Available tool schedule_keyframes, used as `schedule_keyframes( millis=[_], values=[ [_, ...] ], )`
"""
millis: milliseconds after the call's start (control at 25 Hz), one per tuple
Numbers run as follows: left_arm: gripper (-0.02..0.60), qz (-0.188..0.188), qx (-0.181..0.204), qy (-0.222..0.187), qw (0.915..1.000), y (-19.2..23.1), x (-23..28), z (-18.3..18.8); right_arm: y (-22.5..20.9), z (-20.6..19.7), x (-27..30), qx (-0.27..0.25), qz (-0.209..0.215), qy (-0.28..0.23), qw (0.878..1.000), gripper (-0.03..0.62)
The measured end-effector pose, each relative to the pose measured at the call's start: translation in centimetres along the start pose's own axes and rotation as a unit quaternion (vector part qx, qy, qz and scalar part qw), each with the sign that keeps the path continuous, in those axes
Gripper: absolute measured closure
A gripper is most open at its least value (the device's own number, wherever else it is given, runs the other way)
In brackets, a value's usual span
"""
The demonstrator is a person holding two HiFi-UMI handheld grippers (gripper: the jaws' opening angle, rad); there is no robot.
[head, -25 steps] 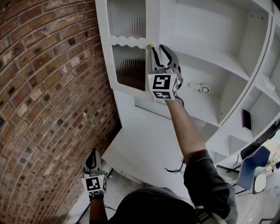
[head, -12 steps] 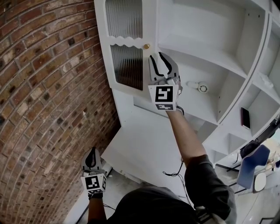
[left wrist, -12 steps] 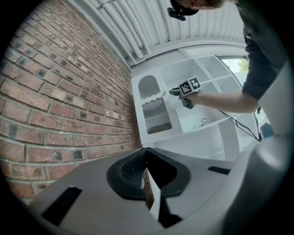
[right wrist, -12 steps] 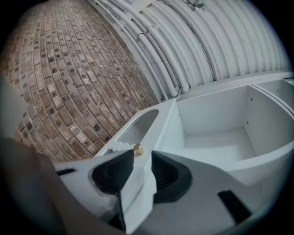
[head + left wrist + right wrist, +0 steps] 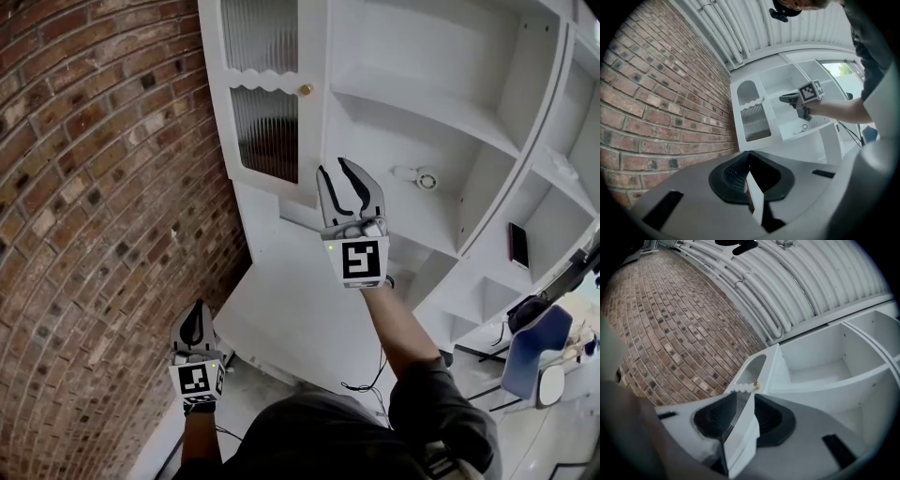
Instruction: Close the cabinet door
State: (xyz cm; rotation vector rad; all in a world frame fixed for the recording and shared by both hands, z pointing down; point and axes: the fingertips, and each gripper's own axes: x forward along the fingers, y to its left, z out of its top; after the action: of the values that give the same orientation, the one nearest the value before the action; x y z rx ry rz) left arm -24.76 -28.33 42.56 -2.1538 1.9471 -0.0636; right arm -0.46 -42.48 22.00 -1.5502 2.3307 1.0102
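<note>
The white cabinet door (image 5: 267, 131) has ribbed glass panels and a small gold knob (image 5: 306, 90). It stands at the cabinet's left end beside the brick wall and looks flush with the cabinet front. My right gripper (image 5: 332, 167) hangs below and right of the knob, apart from it, open with nothing between its fingers. In the right gripper view the knob (image 5: 756, 385) shows just beyond the right gripper (image 5: 751, 395). My left gripper (image 5: 192, 323) is held low near the wall, shut and empty. The left gripper view shows its tips (image 5: 749, 153) together and the door (image 5: 754, 122) far ahead.
A brick wall (image 5: 94, 187) runs along the left. Open white shelves (image 5: 422, 103) fill the cabinet to the door's right, with a small round white device (image 5: 427, 178) and a dark flat object (image 5: 516, 246) on them. A blue chair (image 5: 530, 356) stands at the right.
My right gripper has drawn away from the gold knob, down and back toward me, jaws unchanged. The door and the left gripper have stayed where they were.
</note>
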Motion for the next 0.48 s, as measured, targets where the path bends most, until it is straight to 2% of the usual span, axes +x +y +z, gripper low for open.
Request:
schedule_keyframes(
  millis=[480],
  values=[
    [0.58,0.001,0.005,-0.015,0.9999,-0.3,-0.5,1.5,3.7,-1.8,-9.0,0.075,0.026,0.024,0.997,0.495]
  ],
)
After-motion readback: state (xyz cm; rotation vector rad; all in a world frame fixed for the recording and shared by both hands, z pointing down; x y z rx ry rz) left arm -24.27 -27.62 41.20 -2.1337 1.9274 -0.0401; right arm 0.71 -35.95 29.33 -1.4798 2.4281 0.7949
